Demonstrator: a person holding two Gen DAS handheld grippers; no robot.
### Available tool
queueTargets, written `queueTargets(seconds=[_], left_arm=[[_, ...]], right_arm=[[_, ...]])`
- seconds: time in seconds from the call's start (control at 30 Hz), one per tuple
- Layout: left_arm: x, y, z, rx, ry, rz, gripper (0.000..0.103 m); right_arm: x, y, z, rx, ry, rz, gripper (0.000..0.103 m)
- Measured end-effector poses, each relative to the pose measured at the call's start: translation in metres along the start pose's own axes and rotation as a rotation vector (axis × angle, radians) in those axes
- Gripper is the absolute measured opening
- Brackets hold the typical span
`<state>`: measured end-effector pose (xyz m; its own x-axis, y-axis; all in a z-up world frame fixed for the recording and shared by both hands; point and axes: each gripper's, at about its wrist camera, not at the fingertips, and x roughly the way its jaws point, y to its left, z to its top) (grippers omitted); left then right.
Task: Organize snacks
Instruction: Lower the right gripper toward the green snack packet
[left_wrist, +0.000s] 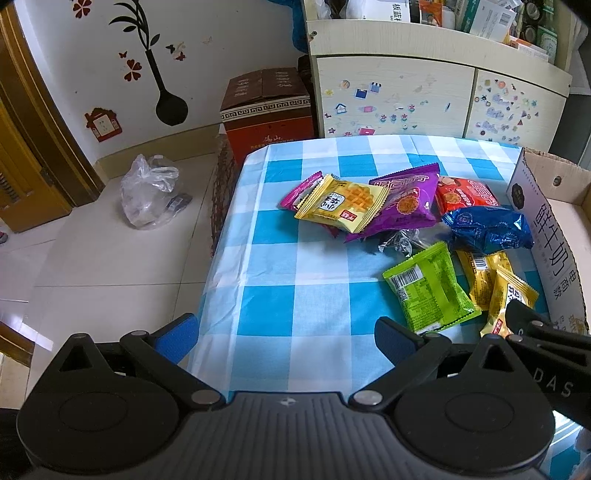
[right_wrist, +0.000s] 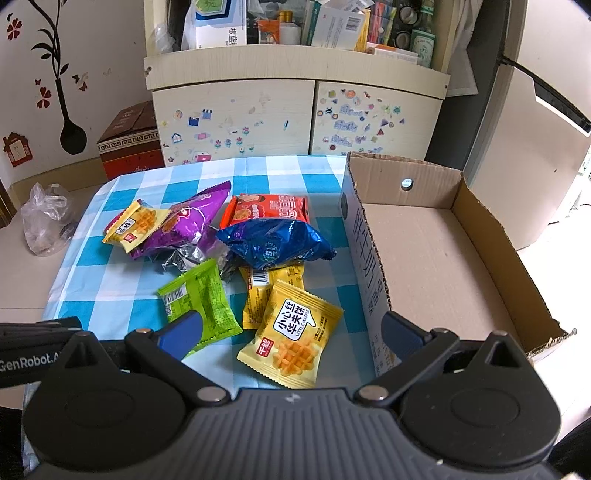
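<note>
Several snack packets lie loose on the blue checked tablecloth (left_wrist: 288, 302): a yellow waffle packet (left_wrist: 341, 207) atop a purple one (left_wrist: 402, 201), a red packet (left_wrist: 467, 195), a blue bag (left_wrist: 487, 229), a green packet (left_wrist: 430, 290) and two more yellow packets (right_wrist: 290, 334). An empty cardboard box (right_wrist: 443, 258) stands at the table's right side. My left gripper (left_wrist: 284, 338) is open above the near left of the cloth, holding nothing. My right gripper (right_wrist: 291, 332) is open just above the nearest yellow waffle packet, beside the box wall.
A sticker-covered cabinet (right_wrist: 295, 114) with cluttered shelves stands behind the table. A brown carton (left_wrist: 267, 110) and a clear plastic bag (left_wrist: 149, 192) sit on the tiled floor to the left. The table's left edge drops off near my left gripper.
</note>
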<state>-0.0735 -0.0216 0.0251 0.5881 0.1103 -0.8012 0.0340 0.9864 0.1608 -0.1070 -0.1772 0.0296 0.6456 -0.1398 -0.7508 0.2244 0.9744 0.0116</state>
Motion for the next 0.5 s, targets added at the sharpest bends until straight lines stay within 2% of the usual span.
queueTargets(seconds=[0.5], left_arm=[[0.0004, 0.0021, 0.0067, -0.017, 0.032, -0.046, 0.103]], right_arm=[[-0.0045, -0.0052, 0.0039, 0.016, -0.005, 0.044, 0.102]])
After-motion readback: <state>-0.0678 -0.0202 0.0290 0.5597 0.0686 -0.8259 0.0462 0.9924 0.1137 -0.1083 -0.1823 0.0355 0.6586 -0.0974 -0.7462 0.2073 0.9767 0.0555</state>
